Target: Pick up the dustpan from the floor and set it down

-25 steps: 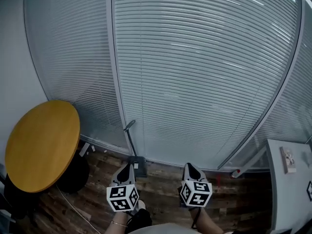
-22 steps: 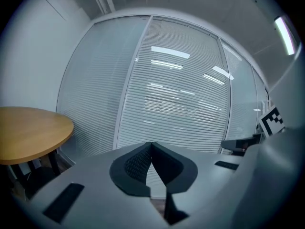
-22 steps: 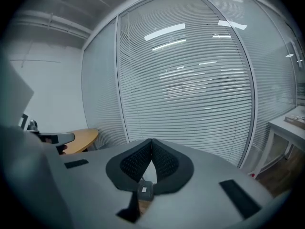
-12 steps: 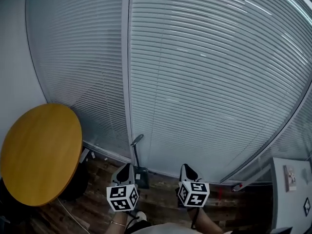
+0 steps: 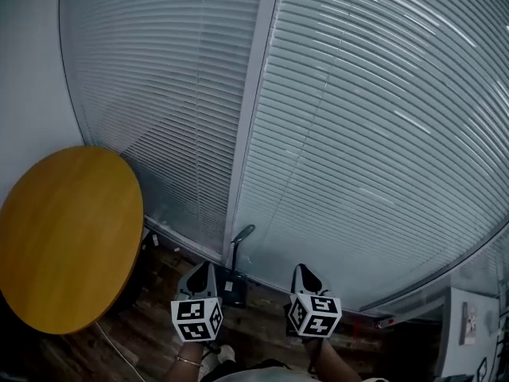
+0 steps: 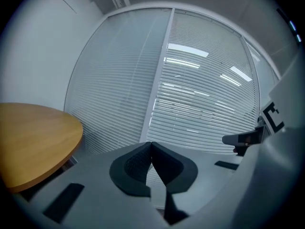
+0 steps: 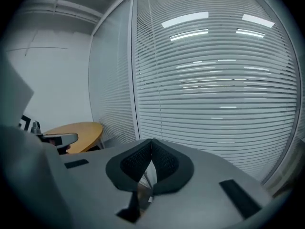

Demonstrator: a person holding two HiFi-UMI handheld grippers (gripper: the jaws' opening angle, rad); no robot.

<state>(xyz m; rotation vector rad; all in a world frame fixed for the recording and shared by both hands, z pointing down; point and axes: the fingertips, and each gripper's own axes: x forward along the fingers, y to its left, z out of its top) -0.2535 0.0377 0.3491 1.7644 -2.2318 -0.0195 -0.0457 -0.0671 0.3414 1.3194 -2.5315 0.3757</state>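
Left tool [image 6: 151, 146]: your jaws are pressed together, nothing between them.
Right tool [image 7: 151, 142]: same, closed and empty.
Dustpan [image 5: 232, 289]: stands upright on the floor [image 5: 262, 329] against the blinds [image 5: 358, 134], just past your left tool.
Markings: black-and-white square patterns on your tool cubes [image 5: 196, 320].
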